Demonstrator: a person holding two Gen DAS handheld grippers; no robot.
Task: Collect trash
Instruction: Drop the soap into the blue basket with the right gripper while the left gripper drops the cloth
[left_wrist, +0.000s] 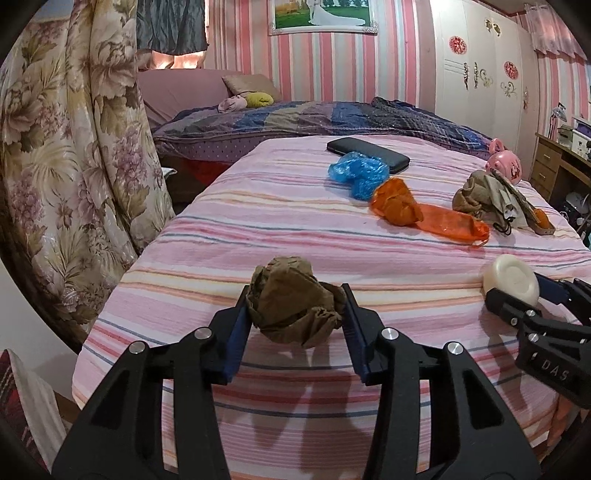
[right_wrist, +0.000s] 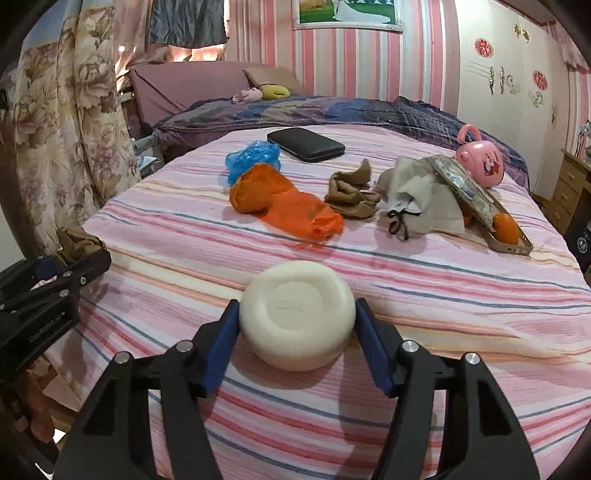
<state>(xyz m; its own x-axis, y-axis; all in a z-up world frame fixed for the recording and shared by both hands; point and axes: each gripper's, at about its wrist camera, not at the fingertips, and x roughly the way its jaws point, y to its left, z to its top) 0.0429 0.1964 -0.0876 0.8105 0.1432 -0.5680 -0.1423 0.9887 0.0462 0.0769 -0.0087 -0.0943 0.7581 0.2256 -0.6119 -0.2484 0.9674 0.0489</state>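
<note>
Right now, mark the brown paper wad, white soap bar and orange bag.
brown paper wad (left_wrist: 291, 301), left wrist view, crumpled middle.
white soap bar (right_wrist: 297, 314), right wrist view, top face.
orange bag (right_wrist: 284, 205), right wrist view, middle of the film.

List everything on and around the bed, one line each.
crumpled paper ball: 1, brown, near bed edge, in left gripper
round soap-like block: 1, cream, near edge, between right gripper's pads
plastic bag: 1, orange, mid-bed
plastic wad: 1, blue, behind orange bag
case: 1, black, far side
cloth pouch: 1, whitish, right
toy pot: 1, pink, far right
left gripper: black, blue pads
right gripper: black, blue pads
</note>
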